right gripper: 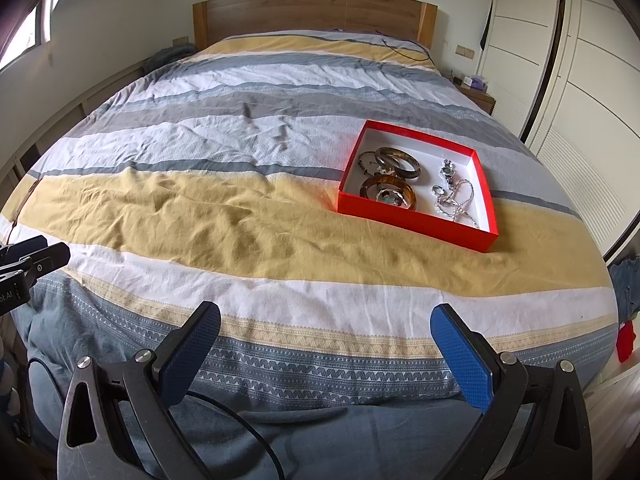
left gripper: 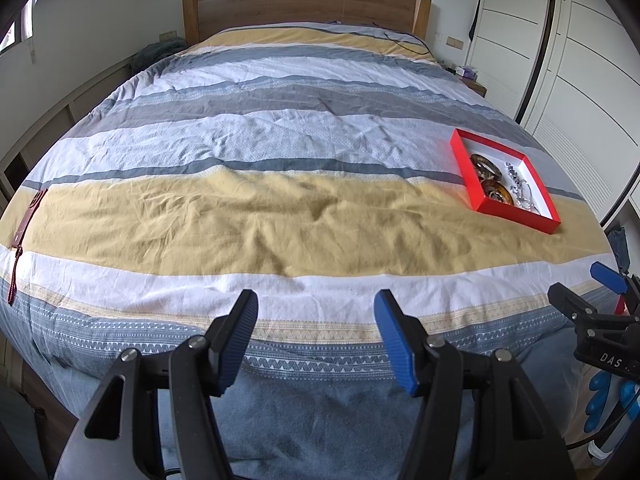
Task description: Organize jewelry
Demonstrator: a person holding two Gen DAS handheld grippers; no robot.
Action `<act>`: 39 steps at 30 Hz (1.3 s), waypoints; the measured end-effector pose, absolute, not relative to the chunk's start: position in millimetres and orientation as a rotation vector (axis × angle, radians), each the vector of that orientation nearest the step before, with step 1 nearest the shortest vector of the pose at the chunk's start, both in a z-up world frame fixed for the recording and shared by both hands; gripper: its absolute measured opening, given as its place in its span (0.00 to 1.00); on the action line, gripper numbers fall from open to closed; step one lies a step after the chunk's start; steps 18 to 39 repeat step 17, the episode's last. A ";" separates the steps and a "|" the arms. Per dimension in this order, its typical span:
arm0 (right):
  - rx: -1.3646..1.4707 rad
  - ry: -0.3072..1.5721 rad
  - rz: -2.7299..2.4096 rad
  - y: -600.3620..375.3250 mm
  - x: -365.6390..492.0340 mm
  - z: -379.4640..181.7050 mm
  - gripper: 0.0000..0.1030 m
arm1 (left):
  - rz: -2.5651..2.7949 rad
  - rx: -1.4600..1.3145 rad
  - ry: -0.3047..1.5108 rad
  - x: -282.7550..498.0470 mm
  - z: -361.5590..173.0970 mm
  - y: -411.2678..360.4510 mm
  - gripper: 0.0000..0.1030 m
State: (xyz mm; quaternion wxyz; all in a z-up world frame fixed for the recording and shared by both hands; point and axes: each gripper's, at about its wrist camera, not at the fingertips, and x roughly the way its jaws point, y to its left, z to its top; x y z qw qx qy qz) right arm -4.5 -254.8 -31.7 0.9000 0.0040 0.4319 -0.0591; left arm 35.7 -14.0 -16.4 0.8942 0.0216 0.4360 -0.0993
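- Jewelry sits gathered in the red box (right gripper: 416,216) on the right side of the bed (right gripper: 240,208), on the yellow stripe of the cover: brown bangles (right gripper: 398,162) at the left of the tray, a chain necklace (right gripper: 460,200), a small ring (right gripper: 438,190) and what looks like a watch at the right.
- No loose pieces show on the cover apart from a dark red strap-like item (left gripper: 28,220) at the far left edge of the bed; what it is I cannot tell.
- This scene fits either a box yet to be sorted or one already filled, so I name no next move.
- Any handling of the chain would call for a low, centred pinch, since links slip and tangle; bangles are rigid and suit a grip across the rim.
- Left gripper (left gripper: 316,316) hovers over the foot of the bed, jaws spread wide and holding nothing.
- Right gripper (right gripper: 326,332) hangs likewise near the foot, jaws released and empty, the box well ahead of it.
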 end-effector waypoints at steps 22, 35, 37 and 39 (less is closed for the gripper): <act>0.008 0.893 -0.122 -254.8 -5.4 -32.1 1.00 | -0.203 0.045 0.906 34.0 -21.1 -12.3 0.57; 0.008 0.893 -0.122 -254.8 -5.4 -32.1 1.00 | -0.203 0.045 0.906 34.0 -21.1 -12.3 0.57; 0.008 0.893 -0.122 -254.8 -5.4 -32.1 1.00 | -0.203 0.045 0.906 34.0 -21.1 -12.3 0.57; 0.008 0.893 -0.122 -254.8 -5.4 -32.1 1.00 | -0.203 0.045 0.906 34.0 -21.1 -12.3 0.57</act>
